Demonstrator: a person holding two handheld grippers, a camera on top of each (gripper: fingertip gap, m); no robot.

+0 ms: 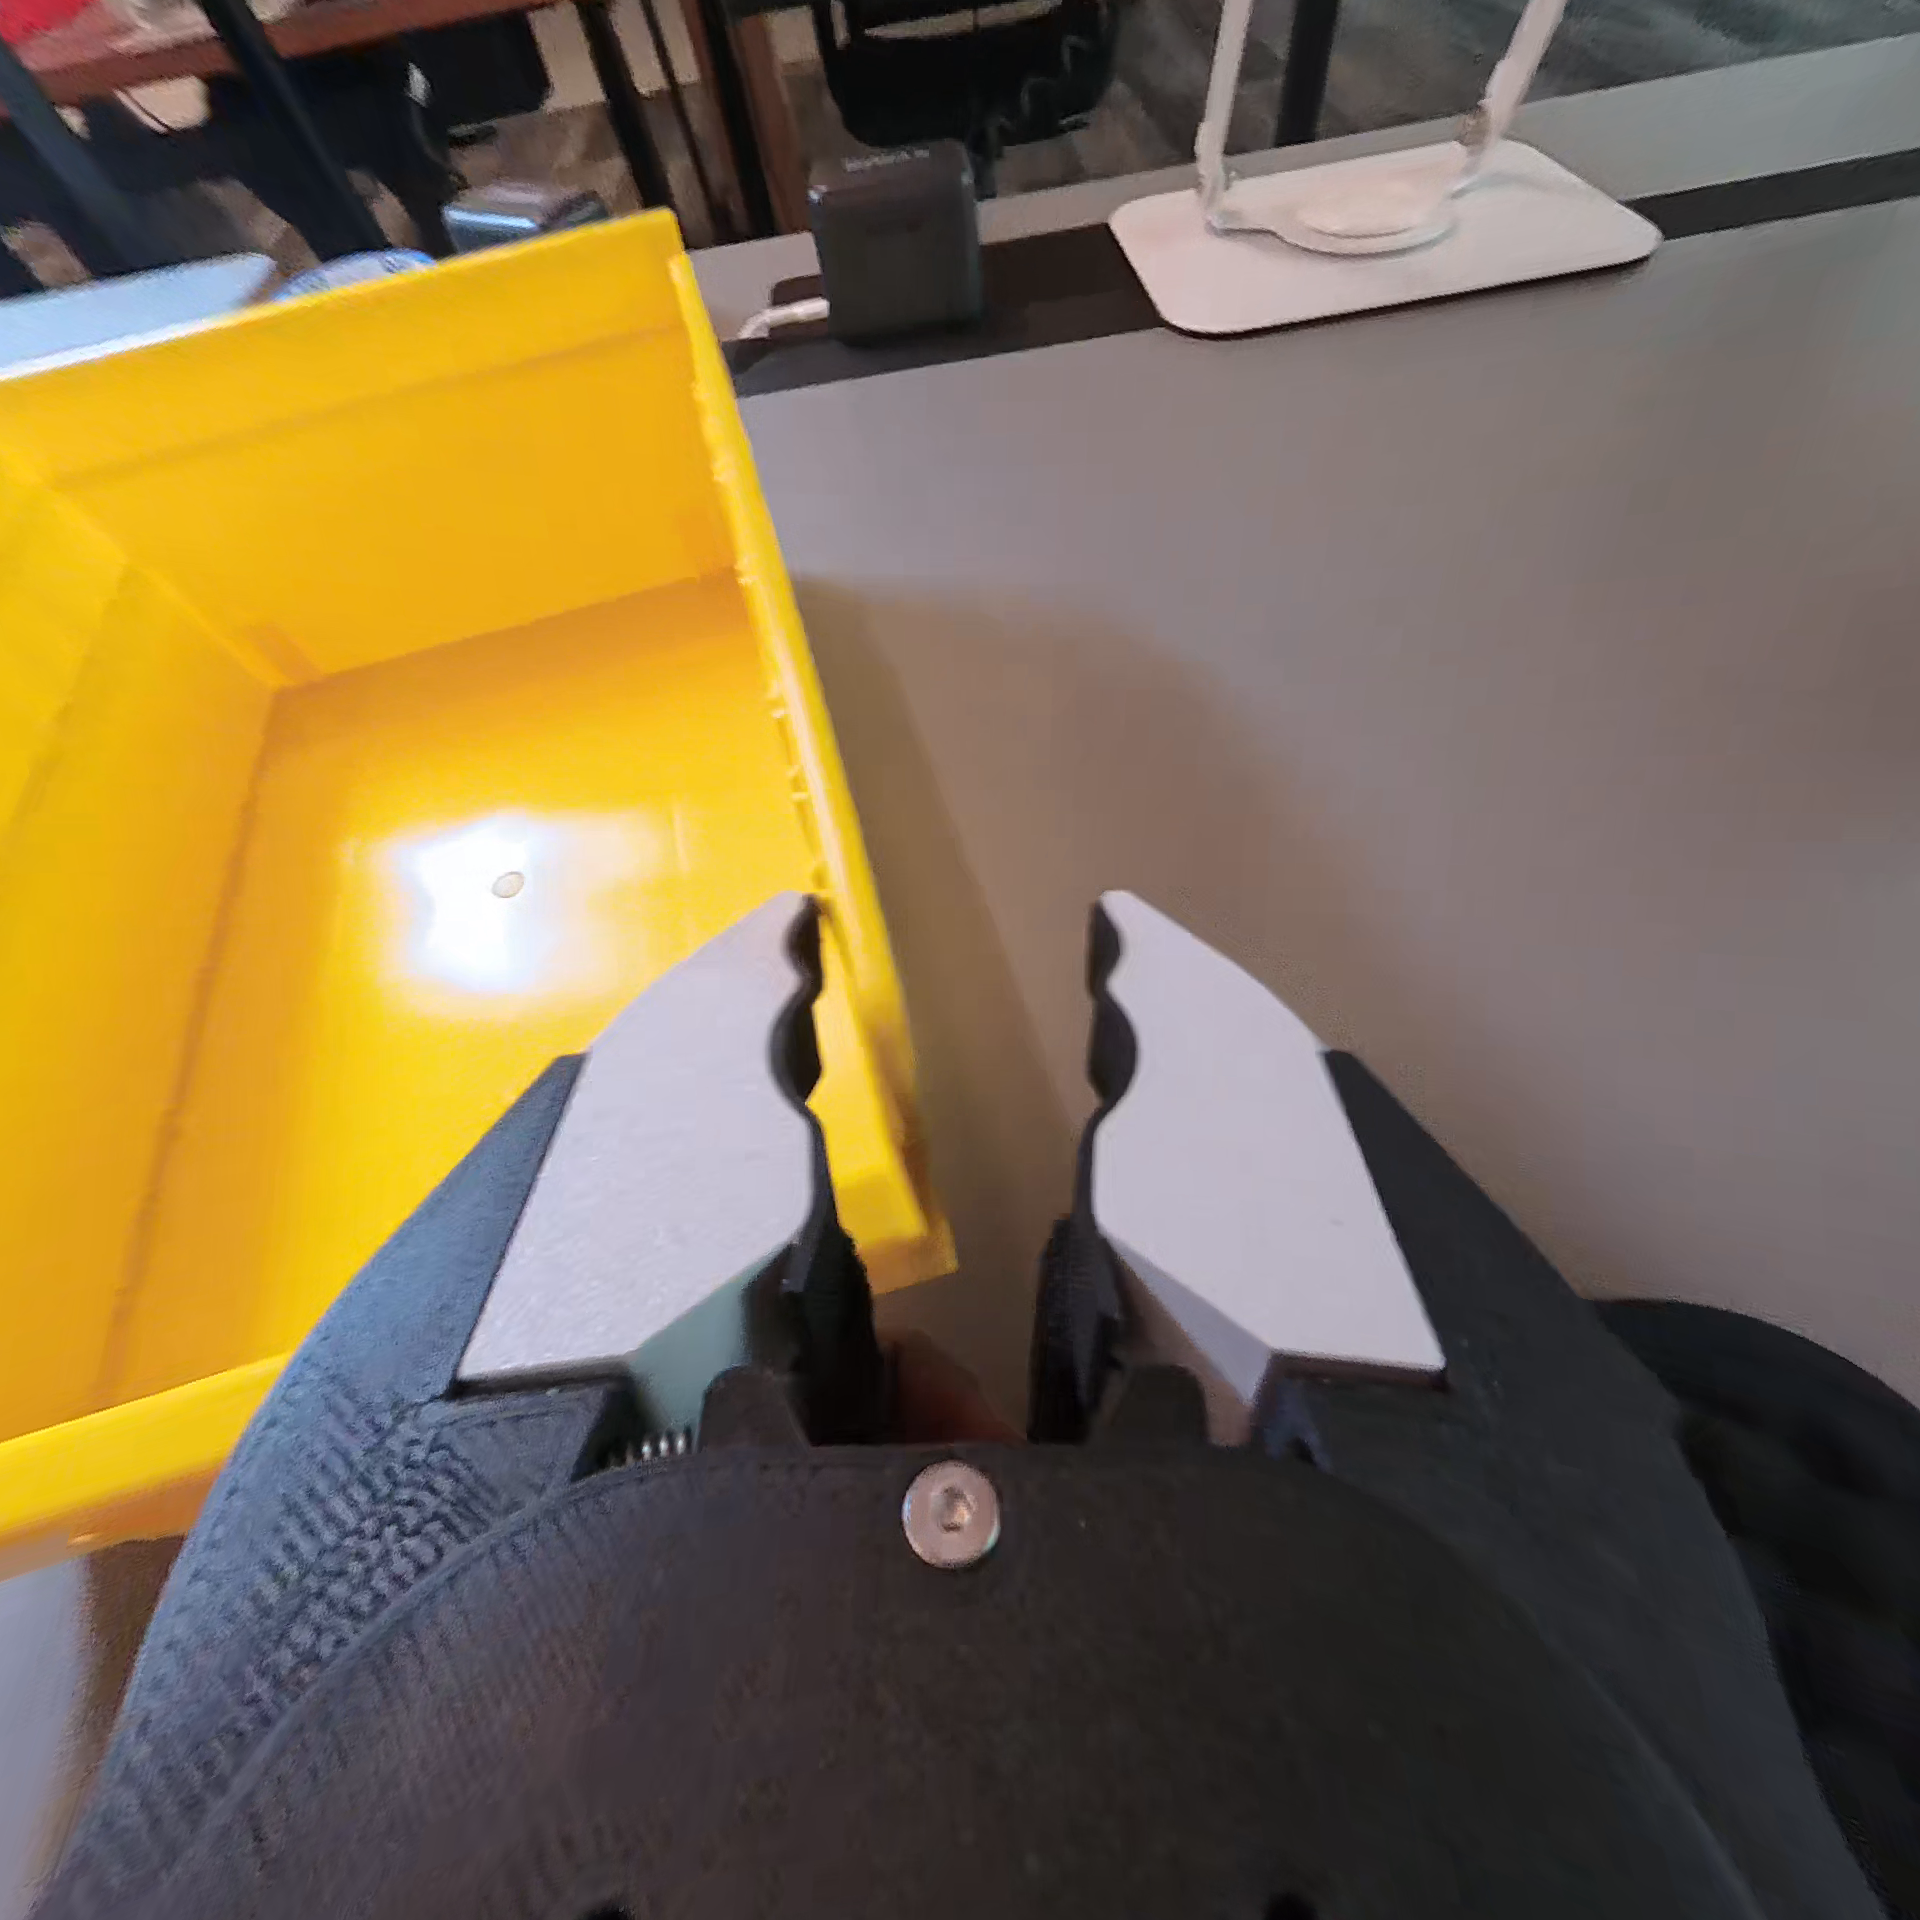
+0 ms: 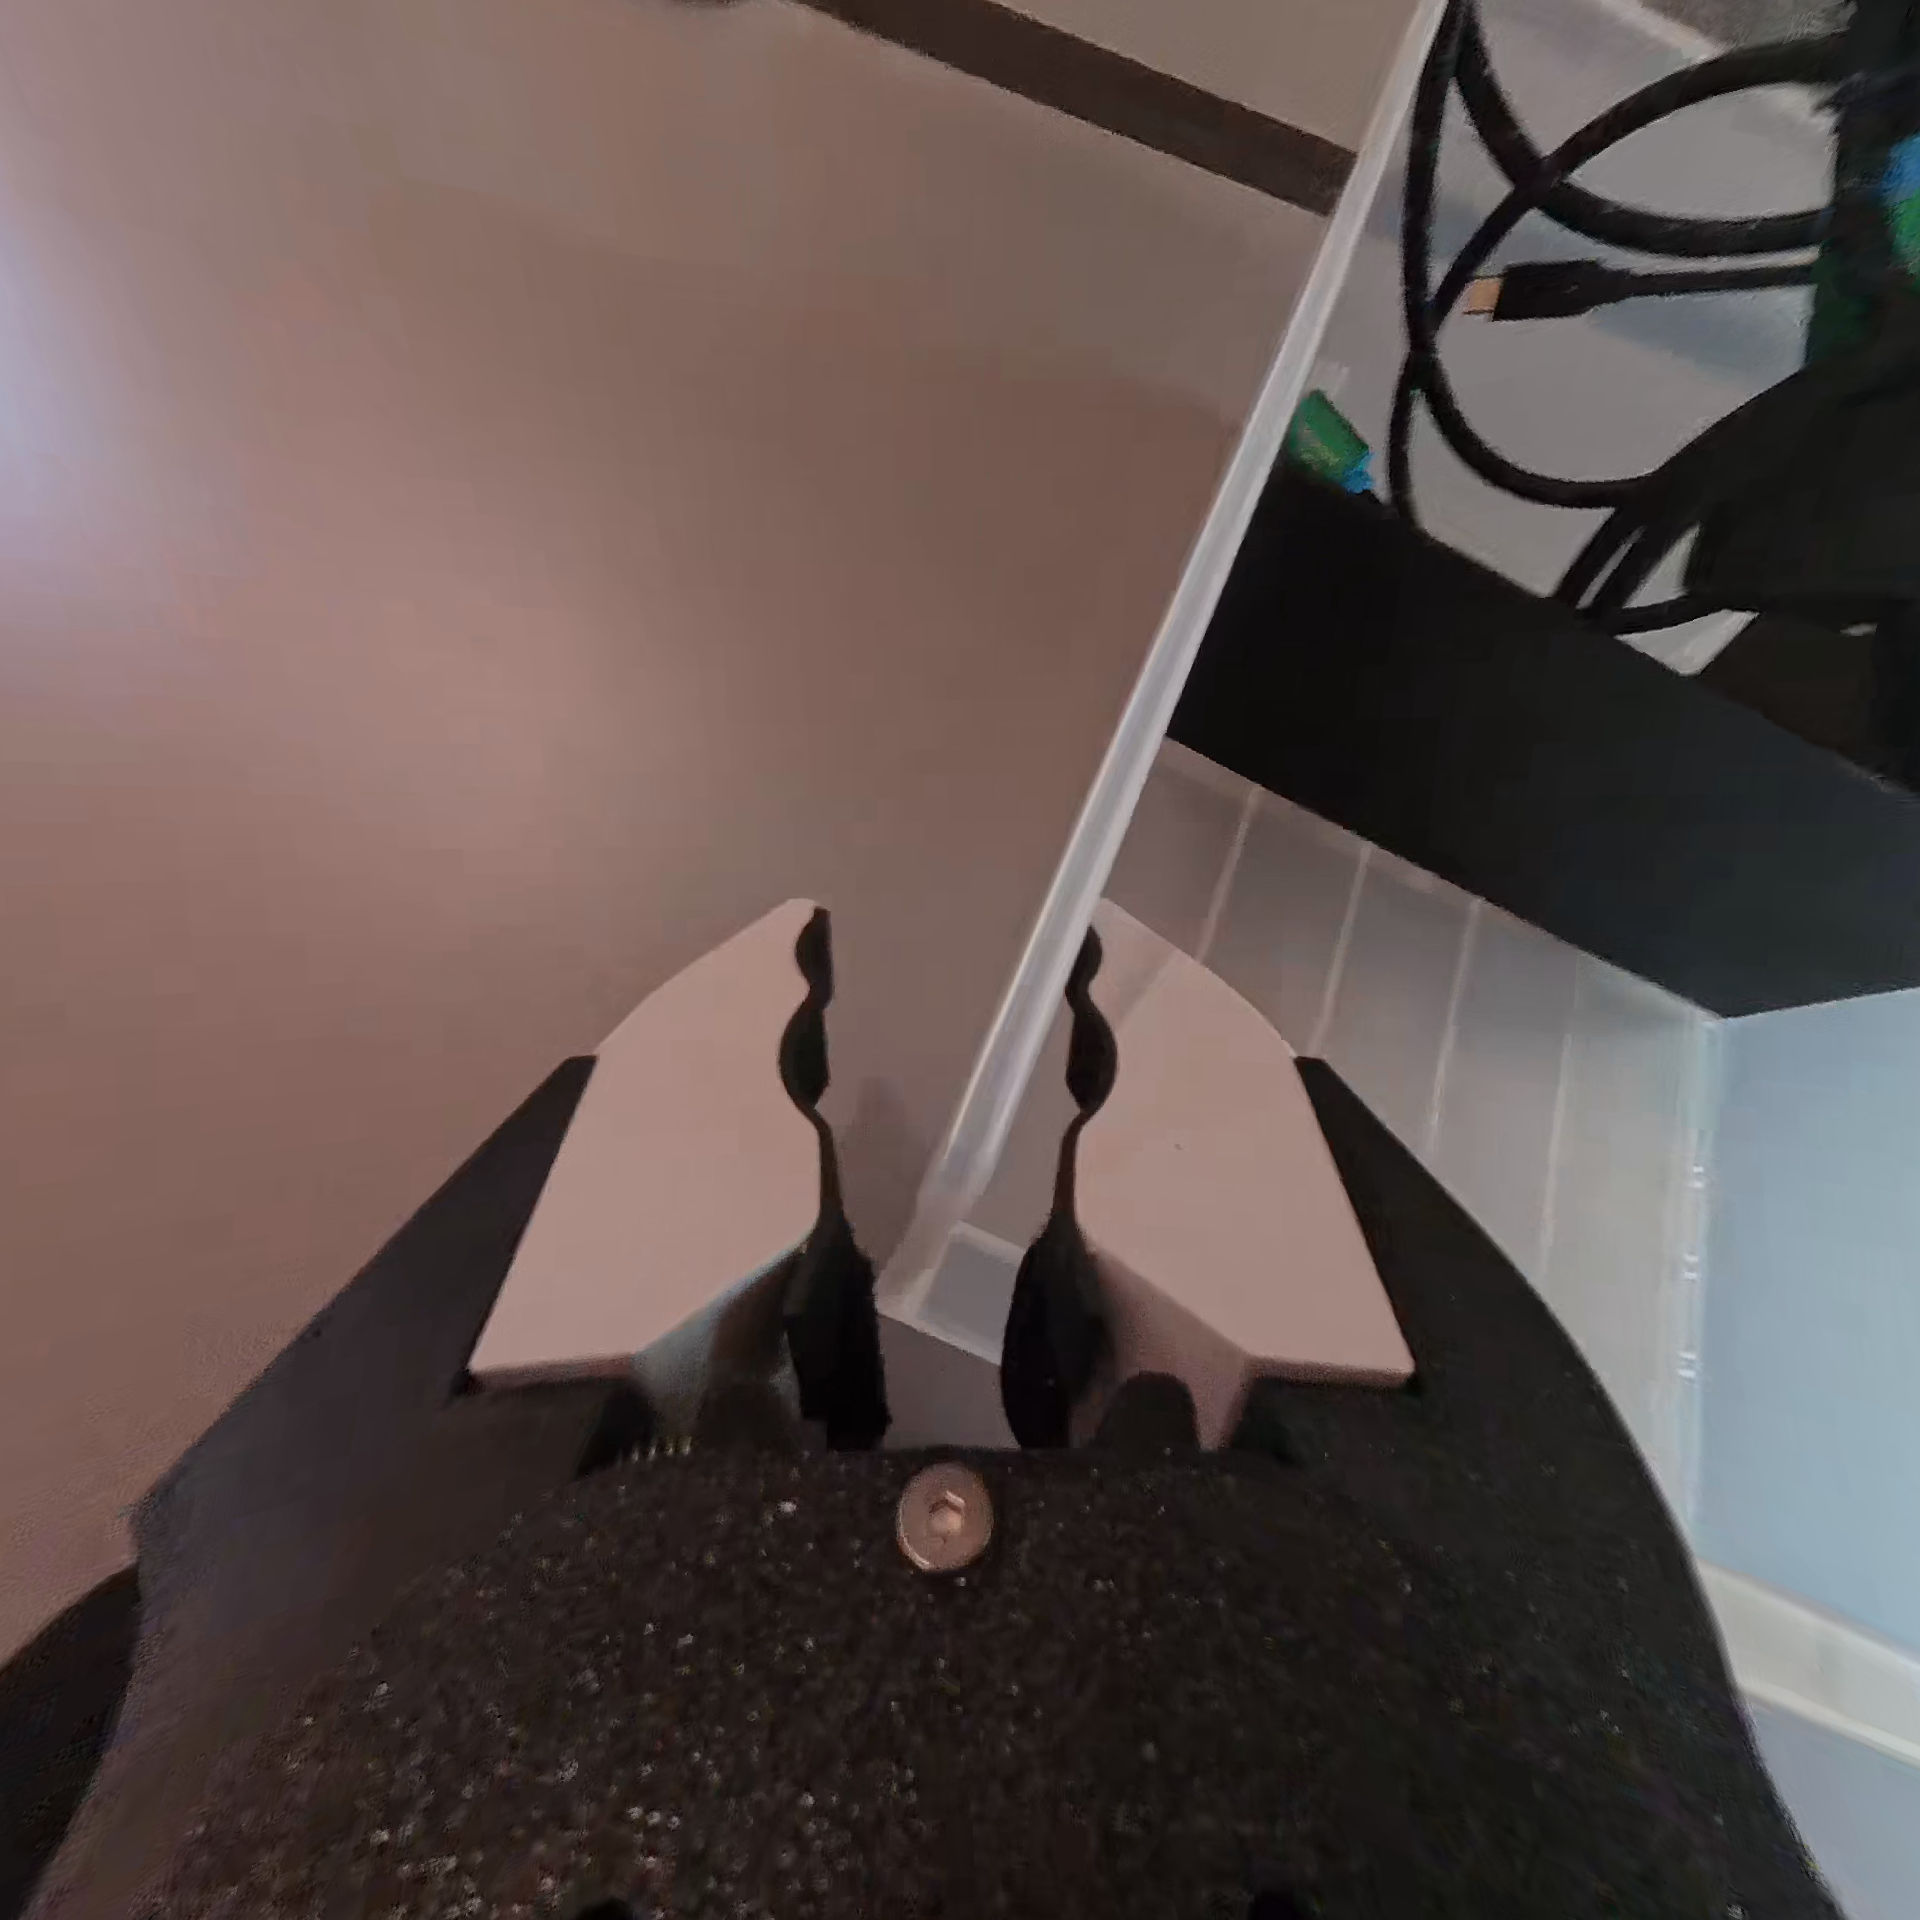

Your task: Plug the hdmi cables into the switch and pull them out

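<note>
In the right wrist view, a clear plastic bin (image 2: 1195,623) on the right holds coiled black HDMI cables (image 2: 1455,488). One loose plug with a gold tip (image 2: 1538,291) lies among them. A long black box, which may be the switch (image 2: 1507,748), lies across the bin. My right gripper (image 2: 954,923) is open and empty, with the bin's near rim running up between its fingers. My left gripper (image 1: 954,904) is open and empty. It hovers over the right wall of an empty yellow bin (image 1: 364,468), and that wall passes between its fingers. No cable or switch shows in the left wrist view.
The grey table (image 1: 1351,727) spreads to the right of the yellow bin. A small black cube device (image 1: 899,244) and a white stand base (image 1: 1382,249) sit at the far edge. Green and blue items (image 2: 1325,442) lie in the clear bin.
</note>
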